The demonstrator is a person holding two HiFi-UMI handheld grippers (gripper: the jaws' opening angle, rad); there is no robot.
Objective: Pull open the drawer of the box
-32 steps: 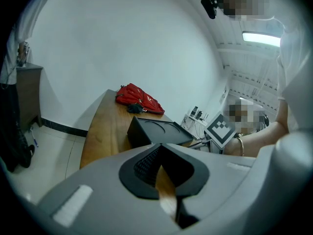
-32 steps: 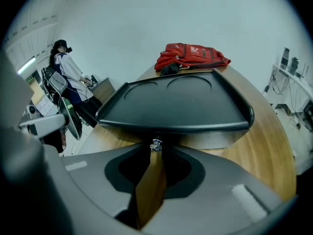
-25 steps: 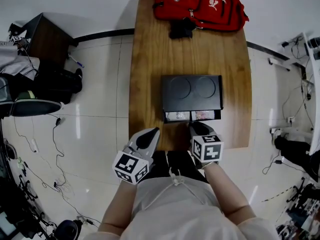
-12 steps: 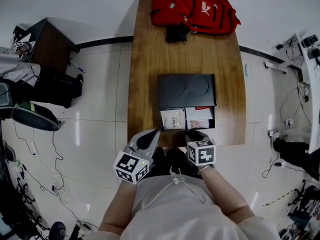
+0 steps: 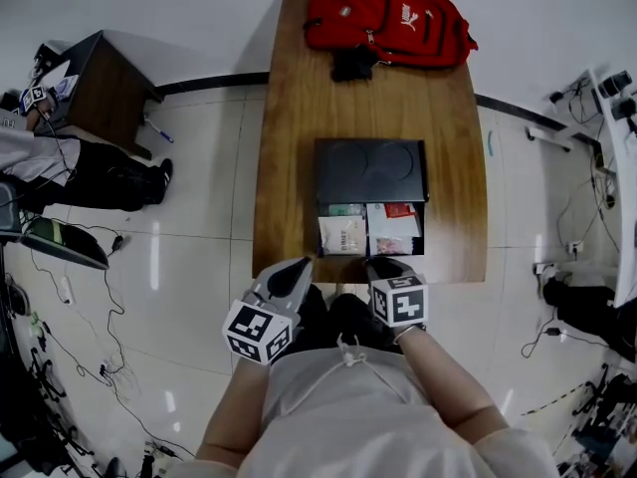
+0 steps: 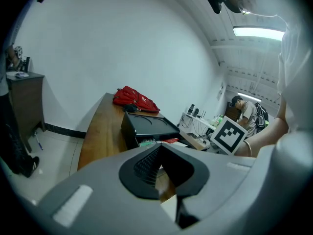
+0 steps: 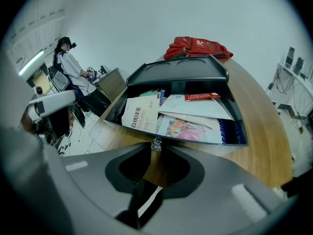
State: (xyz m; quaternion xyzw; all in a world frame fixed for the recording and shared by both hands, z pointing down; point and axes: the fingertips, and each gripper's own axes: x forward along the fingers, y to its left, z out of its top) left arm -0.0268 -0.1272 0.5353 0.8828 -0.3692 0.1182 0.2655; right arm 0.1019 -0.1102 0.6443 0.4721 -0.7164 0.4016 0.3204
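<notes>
The box [image 5: 370, 167] sat mid-frame in the head view, on the tabletop [image 5: 299, 118] and toward its lower edge. A red backpack [image 5: 388, 18] lay well apart at the top end. The drawer [image 5: 371, 256] stood well out of the box's lower face, w/ papers [image 7: 186, 116] lying loose and flat inside.

Right gripper [image 5: 386, 265]: clenched on a small shiny knob [image 7: 155, 144] at the middle of the drawer's front wall. Its own view showed the knob pinched at the jaw tips. Left gripper [image 5: 297, 267]: jaws together w/ nothing between them. It hung at the tabletop's lower edge, lower left of the drawer and apart from it.

Handling, as judged:
- The box and drawer looked like stiff dark plastic, prob. light, and the paper load added little.
- A light box could slide on the smooth wood when tugged, so the idle left gripper could brace it if needed.
- The knob was the only real hold. It was tiny, rounded and glossy, so likely slippery, and wanted a firm pinch and a straight pull w/o twisting.

Orientation:
- The box's long axis ran left-right across the head view.
- The drawer mouth faced the frame's bottom, i.e. toward the person.
- Drawer travel ran up-down in frame, square to the box's long side.

The opening looked largely done; whether the drawer had a stop couldn't be told.
</notes>
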